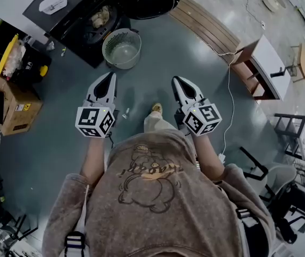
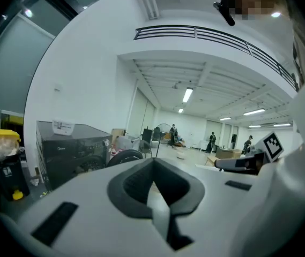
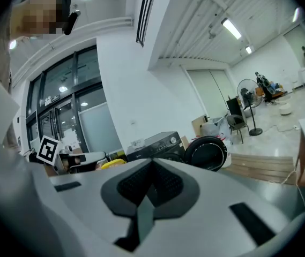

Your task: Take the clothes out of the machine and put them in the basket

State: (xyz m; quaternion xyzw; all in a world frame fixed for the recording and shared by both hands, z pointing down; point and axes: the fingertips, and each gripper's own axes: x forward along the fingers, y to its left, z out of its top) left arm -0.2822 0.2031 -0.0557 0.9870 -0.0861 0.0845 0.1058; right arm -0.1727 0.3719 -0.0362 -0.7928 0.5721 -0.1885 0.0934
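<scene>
task barely begun. machine point(image 1: 69, 16) – black, front-loading – stands at the far side of the floor point(image 1: 56, 127), its round door point(image 1: 151, 0) swung wide open. clothes point(image 1: 99, 17) show as a pale bundle inside the drum opening; none out yet as far as the head view shows.

basket point(image 1: 105, 51) sits on the floor just in front of the machine, right below the open drum, upright. its inside looks bare – no garment visible in it.

left tool point(image 1: 109, 76) and right tool point(image 1: 177, 80) are held out side by side ahead of the person, both pointing toward machine and basket, well apart from either. left gripper view: jaws pressed together, nothing between them. right gripper view: same, pads meeting, nothing pinched.

done: door open, basket placed for the drop. left: everything that counts – get to the drum, spread a tool, pinch the clothes, lift them out, drop them in the basket, likely several rounds if the bundle is more than one piece.
</scene>
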